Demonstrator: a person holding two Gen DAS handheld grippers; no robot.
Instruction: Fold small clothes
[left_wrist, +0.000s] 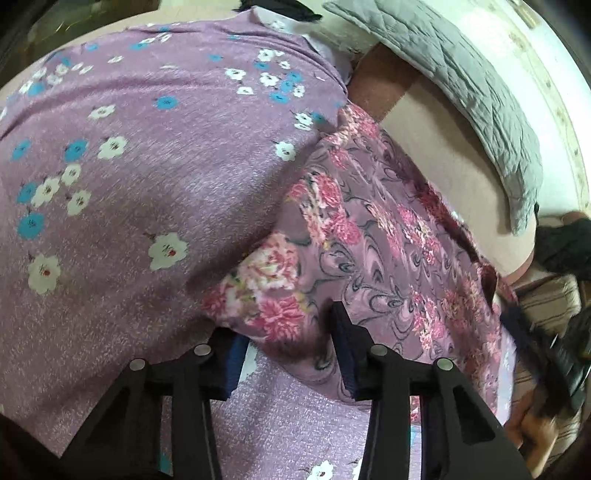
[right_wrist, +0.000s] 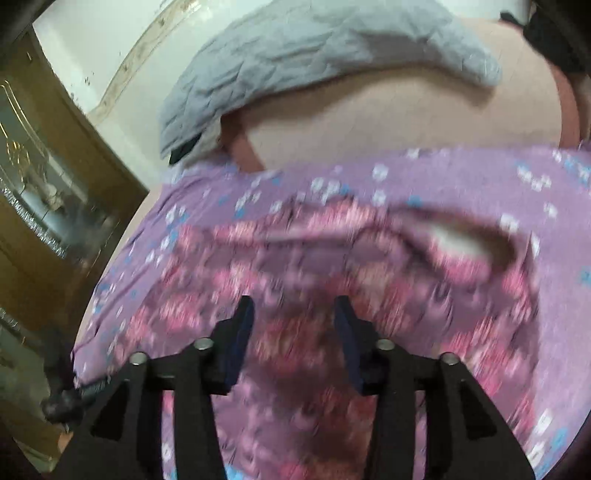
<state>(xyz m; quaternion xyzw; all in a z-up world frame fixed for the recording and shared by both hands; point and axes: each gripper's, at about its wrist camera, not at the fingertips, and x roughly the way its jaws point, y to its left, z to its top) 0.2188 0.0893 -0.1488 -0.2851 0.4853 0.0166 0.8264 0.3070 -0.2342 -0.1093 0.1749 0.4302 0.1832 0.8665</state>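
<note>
A small purple garment with pink flowers (left_wrist: 369, 240) lies on a lilac sheet with white and blue flowers (left_wrist: 147, 166). My left gripper (left_wrist: 288, 325) is open, its jaws astride the garment's near corner, which bunches between them. In the right wrist view the same garment (right_wrist: 314, 266) lies spread and blurred, its neck opening toward the right. My right gripper (right_wrist: 293, 310) is open just above the garment's near part, with nothing held.
A grey quilted pillow (left_wrist: 461, 92) lies on the beige bed surface (left_wrist: 436, 147) beyond the garment; it also shows in the right wrist view (right_wrist: 314, 55). A wooden cabinet with glass (right_wrist: 44, 192) stands at the left. The other gripper's dark body (left_wrist: 554, 354) is at the right edge.
</note>
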